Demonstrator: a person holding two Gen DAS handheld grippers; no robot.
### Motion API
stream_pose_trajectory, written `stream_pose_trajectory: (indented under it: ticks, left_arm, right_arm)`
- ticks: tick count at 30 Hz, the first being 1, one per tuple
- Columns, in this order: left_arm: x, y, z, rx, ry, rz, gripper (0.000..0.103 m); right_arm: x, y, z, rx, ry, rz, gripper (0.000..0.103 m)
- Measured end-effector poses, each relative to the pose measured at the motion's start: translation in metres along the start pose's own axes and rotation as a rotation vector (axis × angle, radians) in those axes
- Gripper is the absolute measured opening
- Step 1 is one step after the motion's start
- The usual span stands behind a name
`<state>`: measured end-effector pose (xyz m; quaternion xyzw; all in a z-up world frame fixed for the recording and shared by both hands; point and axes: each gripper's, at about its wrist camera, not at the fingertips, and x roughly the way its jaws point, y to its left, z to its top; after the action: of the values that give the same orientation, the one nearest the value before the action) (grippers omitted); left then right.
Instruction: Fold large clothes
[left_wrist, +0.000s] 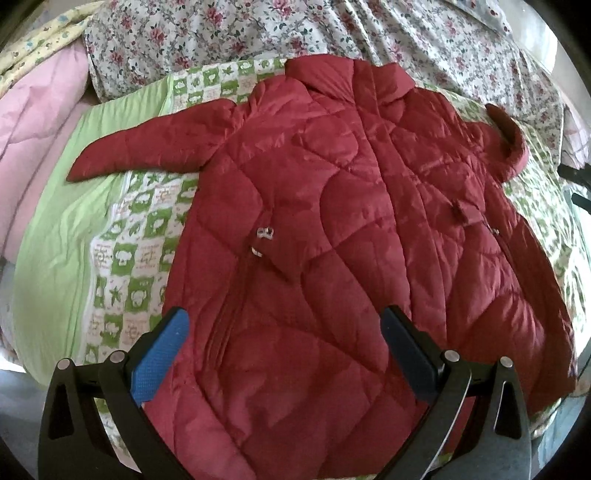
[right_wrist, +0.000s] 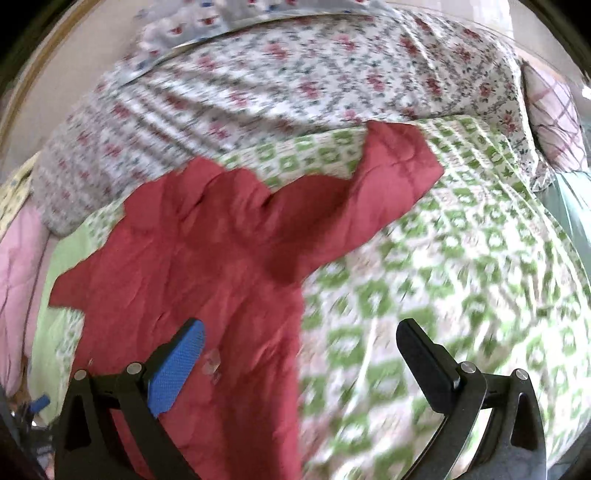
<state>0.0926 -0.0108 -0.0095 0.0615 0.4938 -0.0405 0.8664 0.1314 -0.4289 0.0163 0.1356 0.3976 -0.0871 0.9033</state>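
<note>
Red quilted coat (left_wrist: 332, 221) lies spread flat on green-checked blanket (left_wrist: 122, 258). Left gripper (left_wrist: 284, 354) and right gripper (right_wrist: 301, 365) both hover above with fingers wide, holding nothing.

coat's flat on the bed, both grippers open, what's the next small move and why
Probably bring the right gripper forward to the right sleeve and close on its cuff, ready to fold it across the red coat. The coat lies spread on the green checked quilt, both sleeves stick out unfolded, and both the right and the left gripper hold nothing, jaws apart.
</note>
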Motion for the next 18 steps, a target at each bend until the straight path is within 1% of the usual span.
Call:
stream_pose_trajectory:
  ticks: [2, 7, 10, 11, 13, 16, 17, 18]
  left_arm:
    - [0.004, -0.001, 0.005, -0.011, -0.006, 0.001, 0.103]
    - [0.018, -0.003, 0.014, -0.039, 0.022, -0.024, 0.103]
    - [0.026, -0.005, 0.018, -0.053, 0.042, -0.032, 0.103]
    - [0.029, -0.005, 0.019, -0.059, 0.046, -0.035, 0.103]
    - [0.033, -0.005, 0.022, -0.07, 0.051, -0.032, 0.103]
    - [0.04, -0.004, 0.025, -0.084, 0.064, -0.024, 0.103]
    - [0.042, -0.004, 0.026, -0.089, 0.069, -0.017, 0.103]
    - [0.044, -0.004, 0.026, -0.092, 0.076, -0.013, 0.103]
  right_arm:
    - [0.012, -0.012, 0.019, 0.016, -0.005, -0.017, 0.103]
    - [0.047, -0.034, 0.075, 0.002, -0.053, -0.111, 0.102]
    - [0.077, -0.041, 0.109, -0.006, -0.065, -0.183, 0.097]
    - [0.09, -0.043, 0.12, -0.009, -0.06, -0.208, 0.094]
    - [0.112, -0.046, 0.137, -0.021, -0.052, -0.254, 0.091]
    - [0.15, -0.057, 0.159, -0.014, -0.019, -0.294, 0.081]
    - [0.162, -0.062, 0.164, -0.011, -0.002, -0.314, 0.075]
    - [0.17, -0.064, 0.167, -0.019, 0.007, -0.337, 0.066]
